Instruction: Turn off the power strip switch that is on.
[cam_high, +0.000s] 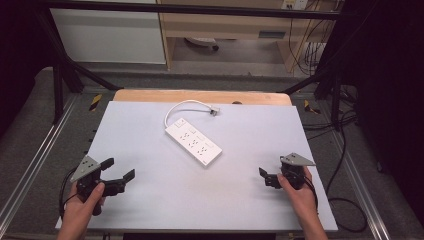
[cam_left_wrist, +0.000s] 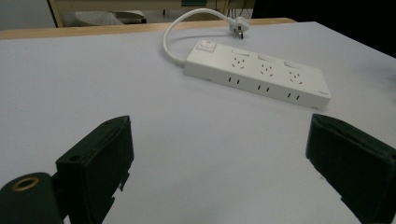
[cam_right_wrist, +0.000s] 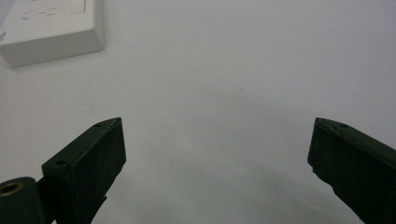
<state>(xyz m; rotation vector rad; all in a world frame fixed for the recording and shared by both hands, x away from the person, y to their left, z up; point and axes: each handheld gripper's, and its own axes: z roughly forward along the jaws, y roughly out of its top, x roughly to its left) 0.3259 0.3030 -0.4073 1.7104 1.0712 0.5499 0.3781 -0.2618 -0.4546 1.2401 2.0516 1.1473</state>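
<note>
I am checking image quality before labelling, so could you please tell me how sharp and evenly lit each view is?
High view: the table is evenly lit, its surroundings dark. Left gripper view: the power strip is sharp, with no glare. Right gripper view: dimmer and soft, the power strip's corner is blurred.

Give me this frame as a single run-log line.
left gripper: open, empty | right gripper: open, empty | power strip: mid-table, untouched | plug: loose, far edge
</note>
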